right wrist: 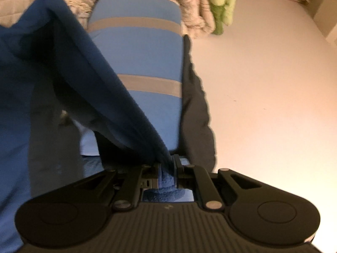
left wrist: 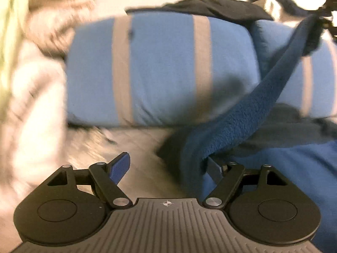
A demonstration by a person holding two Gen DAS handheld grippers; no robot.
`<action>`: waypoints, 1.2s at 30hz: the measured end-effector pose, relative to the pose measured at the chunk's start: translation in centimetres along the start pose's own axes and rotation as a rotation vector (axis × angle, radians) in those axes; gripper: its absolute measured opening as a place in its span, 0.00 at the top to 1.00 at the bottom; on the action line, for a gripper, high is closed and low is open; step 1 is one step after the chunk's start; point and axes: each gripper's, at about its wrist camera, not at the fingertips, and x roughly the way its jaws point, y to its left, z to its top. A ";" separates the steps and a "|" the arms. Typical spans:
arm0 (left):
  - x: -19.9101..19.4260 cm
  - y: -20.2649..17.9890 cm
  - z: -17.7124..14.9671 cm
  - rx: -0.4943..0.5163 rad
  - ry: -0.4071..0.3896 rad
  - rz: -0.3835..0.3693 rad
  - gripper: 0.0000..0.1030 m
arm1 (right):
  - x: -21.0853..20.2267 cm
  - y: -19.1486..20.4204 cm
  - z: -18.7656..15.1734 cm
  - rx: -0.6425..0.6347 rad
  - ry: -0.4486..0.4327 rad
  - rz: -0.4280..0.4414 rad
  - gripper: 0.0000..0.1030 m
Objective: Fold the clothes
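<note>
The dark blue fleece garment point(left wrist: 227, 124) hangs stretched between the two grippers, above and in front of a light blue pillow with grey stripes point(left wrist: 160, 69). The right gripper point(right wrist: 168, 175) is clamped narrow on a bunched corner of the fleece. The left gripper point(left wrist: 168, 166) stands wide, fleece draped over one finger; no pinch shows. A black garment point(right wrist: 198, 105) lies along the pillow's edge. Beyond the pillow sit a fluffy beige blanket point(right wrist: 195, 14) and a green cloth point(right wrist: 223, 4).

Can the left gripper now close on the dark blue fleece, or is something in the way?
Probably yes. The left gripper stands open, and the dark blue fleece already drapes over its right-hand finger. Nothing blocks the gap, though little cloth lies between the fingers.
</note>
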 end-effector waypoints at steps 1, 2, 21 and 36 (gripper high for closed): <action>0.1 -0.4 -0.7 0.002 0.010 -0.033 0.25 | 0.2 -0.2 0.2 0.005 0.003 -0.016 0.77; 0.3 -0.8 -1.4 0.012 0.021 -0.061 0.25 | 0.4 -0.4 0.5 0.009 0.003 -0.033 0.77; 2.7 -4.4 -8.3 0.240 0.073 -0.065 0.91 | 5.5 -3.5 0.7 0.012 0.075 -0.104 0.77; 0.1 -6.7 -9.6 0.635 -0.059 -0.002 0.54 | 7.0 -1.8 -3.1 0.073 0.170 -0.038 0.77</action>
